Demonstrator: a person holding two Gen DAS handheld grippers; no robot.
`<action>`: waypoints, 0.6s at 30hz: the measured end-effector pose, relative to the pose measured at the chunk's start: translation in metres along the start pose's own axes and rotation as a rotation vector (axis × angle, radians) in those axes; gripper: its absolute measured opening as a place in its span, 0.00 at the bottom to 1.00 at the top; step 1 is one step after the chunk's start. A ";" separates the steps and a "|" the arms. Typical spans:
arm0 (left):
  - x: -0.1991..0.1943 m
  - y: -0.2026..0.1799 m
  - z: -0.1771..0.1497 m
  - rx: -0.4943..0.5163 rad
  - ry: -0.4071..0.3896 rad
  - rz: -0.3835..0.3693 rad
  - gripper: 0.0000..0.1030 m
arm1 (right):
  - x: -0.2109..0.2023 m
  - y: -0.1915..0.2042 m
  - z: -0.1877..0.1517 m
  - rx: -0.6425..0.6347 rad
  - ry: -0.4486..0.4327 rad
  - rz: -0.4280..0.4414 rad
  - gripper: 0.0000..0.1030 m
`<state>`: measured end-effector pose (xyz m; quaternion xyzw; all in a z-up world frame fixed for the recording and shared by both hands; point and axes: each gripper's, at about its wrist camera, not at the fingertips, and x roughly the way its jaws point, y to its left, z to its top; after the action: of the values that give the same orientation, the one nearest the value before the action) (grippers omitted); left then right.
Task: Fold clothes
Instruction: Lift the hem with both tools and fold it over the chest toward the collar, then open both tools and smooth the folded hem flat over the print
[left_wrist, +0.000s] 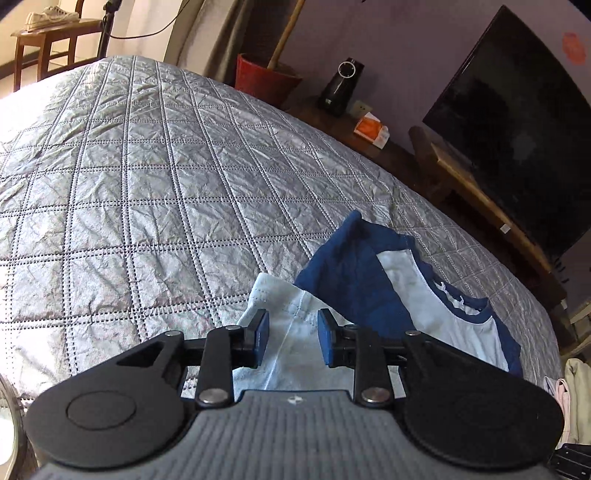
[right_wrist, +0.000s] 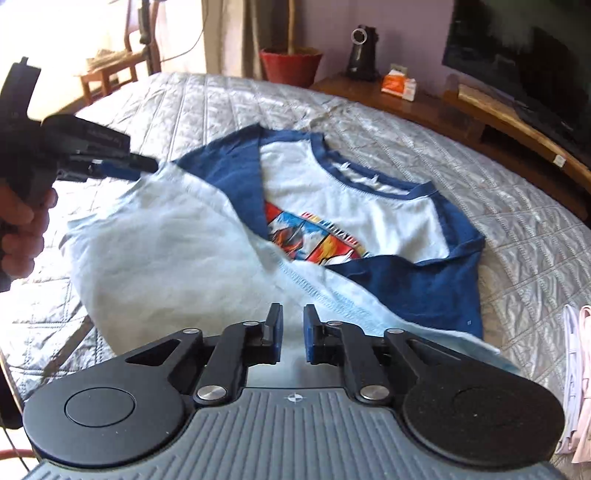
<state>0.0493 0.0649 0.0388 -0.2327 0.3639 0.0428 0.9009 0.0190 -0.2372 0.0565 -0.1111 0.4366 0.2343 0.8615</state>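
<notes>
Lying half folded on the bed (right_wrist: 480, 155), the shirt (right_wrist: 351, 206) looks soft and floppy — both grippers, left (left_wrist: 291, 338) and right (right_wrist: 293, 334), gape over its pale hem, the best place to pinch.

Grey quilted bed (left_wrist: 155, 177) fills the room; purple wall (left_wrist: 399, 40) behind, dark television (left_wrist: 517, 122) on a wooden stand (left_wrist: 472, 192), red pot (left_wrist: 266, 75), sunlit wooden chair (left_wrist: 48, 40) far left.

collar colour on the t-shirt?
Navy blue collar on the white t-shirt; right wrist view.

left claw (left_wrist: 291, 338) open over shirt (left_wrist: 369, 288), bedspread (left_wrist: 147, 184)
</notes>
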 end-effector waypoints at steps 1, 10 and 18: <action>-0.002 -0.004 0.000 0.027 -0.016 -0.007 0.26 | 0.002 0.003 -0.001 0.005 0.016 0.024 0.10; 0.015 -0.025 -0.022 0.185 0.066 0.004 0.27 | 0.020 -0.022 0.013 0.076 -0.062 -0.264 0.46; -0.010 -0.042 -0.019 0.290 -0.047 -0.088 0.28 | -0.032 -0.035 -0.006 0.230 -0.182 -0.289 0.40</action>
<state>0.0406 0.0197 0.0500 -0.1149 0.3345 -0.0441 0.9343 0.0161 -0.2799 0.0785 -0.0518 0.3604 0.0658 0.9290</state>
